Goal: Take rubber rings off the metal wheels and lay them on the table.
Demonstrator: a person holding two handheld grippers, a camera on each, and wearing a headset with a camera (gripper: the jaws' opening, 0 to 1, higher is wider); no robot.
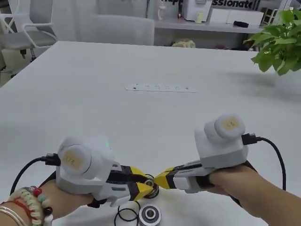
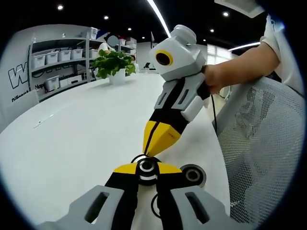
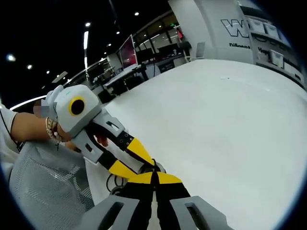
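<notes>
**Q:** Head view: where is the work being held?

**A:** At lower centre, a metal wheel [image 1: 149,181] is being clamped in the left gripper [image 1: 146,186], whose jaws are closed onto it. The right gripper [image 1: 159,180] is being presented from the right of the frame, tip to tip. Loose rubber rings [image 1: 127,213] and a second wheel [image 1: 150,215] are lying on the table [image 1: 141,117] just below.

**Q:** Left gripper view?

**A:** The metal wheel [image 2: 146,171] is being gripped at lower centre. The right gripper [image 2: 152,152] is being pointed down the frame at its upper rim, jaws drawn together.

**Q:** Right gripper view?

**A:** The metal wheel [image 3: 159,167] is lying straight ahead, just above the right gripper [image 3: 153,176]. Whether rubber is being pinched cannot be told. The pull is probably best directed back along this gripper's long axis.
</notes>
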